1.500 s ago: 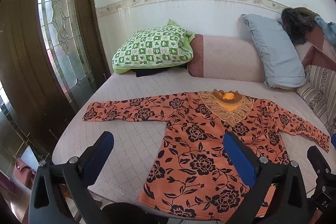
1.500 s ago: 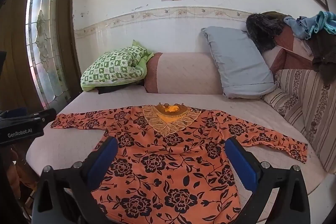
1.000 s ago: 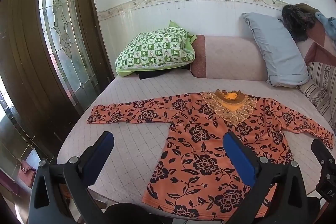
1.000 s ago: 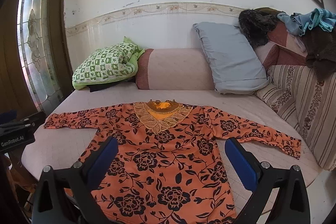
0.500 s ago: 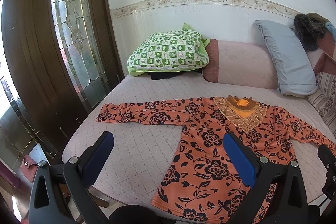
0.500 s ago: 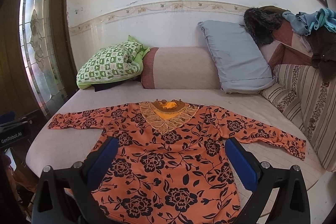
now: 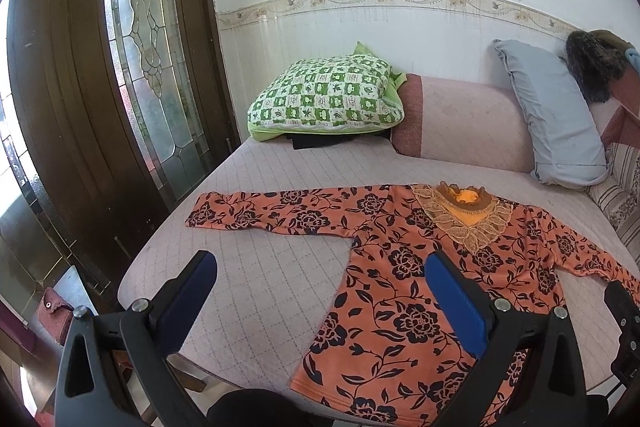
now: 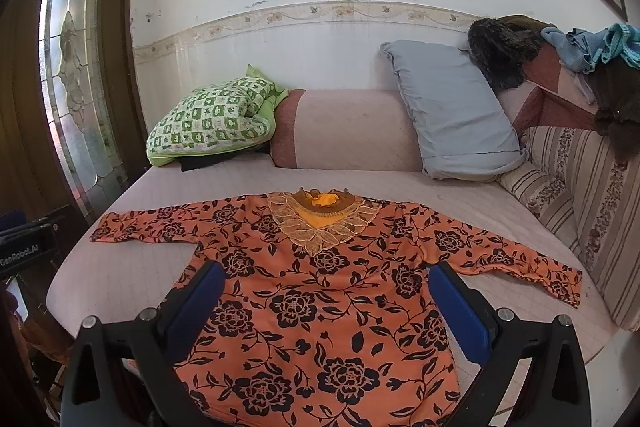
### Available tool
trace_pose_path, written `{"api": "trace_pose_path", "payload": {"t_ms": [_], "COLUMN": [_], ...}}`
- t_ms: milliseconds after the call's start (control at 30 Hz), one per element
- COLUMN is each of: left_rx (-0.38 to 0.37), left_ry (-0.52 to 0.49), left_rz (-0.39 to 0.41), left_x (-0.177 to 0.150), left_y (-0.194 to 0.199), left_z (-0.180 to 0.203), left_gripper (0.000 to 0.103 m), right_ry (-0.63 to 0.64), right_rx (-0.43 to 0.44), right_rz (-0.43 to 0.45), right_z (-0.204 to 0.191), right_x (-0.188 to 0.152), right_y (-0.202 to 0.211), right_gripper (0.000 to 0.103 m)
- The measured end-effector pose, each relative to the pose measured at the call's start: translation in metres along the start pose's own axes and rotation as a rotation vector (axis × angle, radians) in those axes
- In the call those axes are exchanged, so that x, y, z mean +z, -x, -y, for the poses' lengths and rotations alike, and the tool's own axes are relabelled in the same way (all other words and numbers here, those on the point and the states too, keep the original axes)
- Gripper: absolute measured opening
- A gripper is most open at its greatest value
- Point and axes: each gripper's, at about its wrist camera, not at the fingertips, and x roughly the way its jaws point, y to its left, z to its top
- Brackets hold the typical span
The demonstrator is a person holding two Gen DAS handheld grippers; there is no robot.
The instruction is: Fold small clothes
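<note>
An orange long-sleeved blouse with black flowers (image 7: 404, 267) lies flat, face up, on the pink quilted bed (image 7: 256, 291), sleeves spread, lace collar toward the wall. It also shows in the right wrist view (image 8: 320, 291). My left gripper (image 7: 320, 291) is open and empty, above the bed's near edge at the blouse's left side. My right gripper (image 8: 328, 303) is open and empty, above the blouse's lower body.
A green checked pillow (image 7: 324, 99), a pink bolster (image 8: 344, 131) and a grey pillow (image 8: 452, 115) line the wall. A striped cushion (image 8: 580, 195) with piled clothes (image 8: 580, 47) stands at the right. A glass door (image 7: 148, 67) is at the left.
My left gripper has shifted left and turned, so the blouse sits further right in its view. My right gripper has drifted only slightly. The blouse has not moved.
</note>
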Motion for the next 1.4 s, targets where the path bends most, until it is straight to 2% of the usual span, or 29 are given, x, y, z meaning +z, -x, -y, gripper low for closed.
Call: {"api": "trace_pose_path", "payload": {"t_ms": [900,1400], "left_rx": [-0.005,0.011], "left_ry": [-0.030,-0.056], "left_rz": [-0.016,-0.025], "left_x": [-0.003,0.002], "left_y": [-0.003,-0.018], "left_z": [0.013,0.026], "left_gripper": [0.103,0.103], "right_ry": [-0.028,-0.057], "right_rx": [0.000,-0.007], "right_rz": [-0.014,-0.030], "right_z": [0.009,0.022], "right_x": [-0.002,0.001], "right_y": [-0.004,-0.028], "right_gripper": [0.103,0.103]}}
